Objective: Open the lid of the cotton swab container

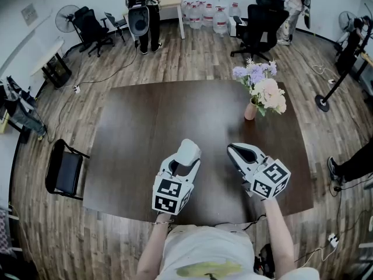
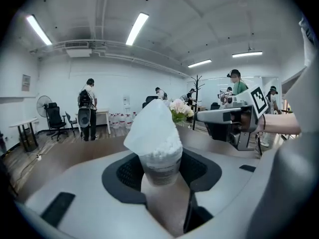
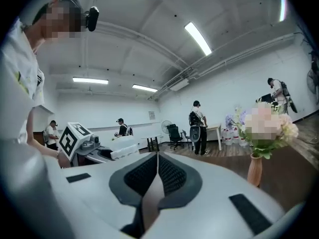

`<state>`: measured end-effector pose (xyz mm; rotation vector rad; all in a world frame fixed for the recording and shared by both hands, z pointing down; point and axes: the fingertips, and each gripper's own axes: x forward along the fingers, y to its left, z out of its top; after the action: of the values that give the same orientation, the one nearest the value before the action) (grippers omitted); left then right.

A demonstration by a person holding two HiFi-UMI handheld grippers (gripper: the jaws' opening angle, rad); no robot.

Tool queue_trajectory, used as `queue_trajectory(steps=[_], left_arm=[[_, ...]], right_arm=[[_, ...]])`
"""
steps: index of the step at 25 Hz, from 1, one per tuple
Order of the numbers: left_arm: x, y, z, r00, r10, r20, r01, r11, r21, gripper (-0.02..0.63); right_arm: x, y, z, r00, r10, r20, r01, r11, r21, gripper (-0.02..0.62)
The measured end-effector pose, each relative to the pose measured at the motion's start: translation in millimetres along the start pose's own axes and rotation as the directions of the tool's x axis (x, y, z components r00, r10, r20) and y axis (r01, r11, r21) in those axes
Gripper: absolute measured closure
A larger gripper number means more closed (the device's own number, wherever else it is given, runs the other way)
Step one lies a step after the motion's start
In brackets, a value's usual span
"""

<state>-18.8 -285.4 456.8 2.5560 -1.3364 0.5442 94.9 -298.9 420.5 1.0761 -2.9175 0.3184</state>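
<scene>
Bearing one flower vase (image 1: 250, 111), the dark table (image 1: 157, 133) stands on wood flooring (image 1: 204, 57).

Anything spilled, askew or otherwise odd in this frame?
Nothing stands out. The cotton swab container is gripped in the left claw, its white lid flipped up and the swabs packed inside, none seen spilled. The right claw is shut on nothing. The flower vase stands upright on the table.
</scene>
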Motion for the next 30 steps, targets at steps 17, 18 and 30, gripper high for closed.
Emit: queue_trajectory(steps=[17,18,30], left_arm=[[-12.6,32.9,-13.4,0.986,0.163,0.018,-0.161,0.984,-0.08,0.394],[-12.4,34.2,-13.2,0.986,0.167,0.018,-0.166,0.983,-0.08,0.394],[-19.0,46.5,-12.0,0.976,0.218,0.024,-0.215,0.973,-0.089,0.394]], right_arm=[[-27.9,-34.8,-15.1,0.954,-0.289,0.082,0.285,0.957,0.057,0.574],[-28.0,-35.5,-15.5,0.953,-0.291,0.083,0.287,0.956,0.057,0.574],[-36.6,-46.0,-20.5,0.933,-0.353,0.076,0.35,0.936,0.044,0.574]])
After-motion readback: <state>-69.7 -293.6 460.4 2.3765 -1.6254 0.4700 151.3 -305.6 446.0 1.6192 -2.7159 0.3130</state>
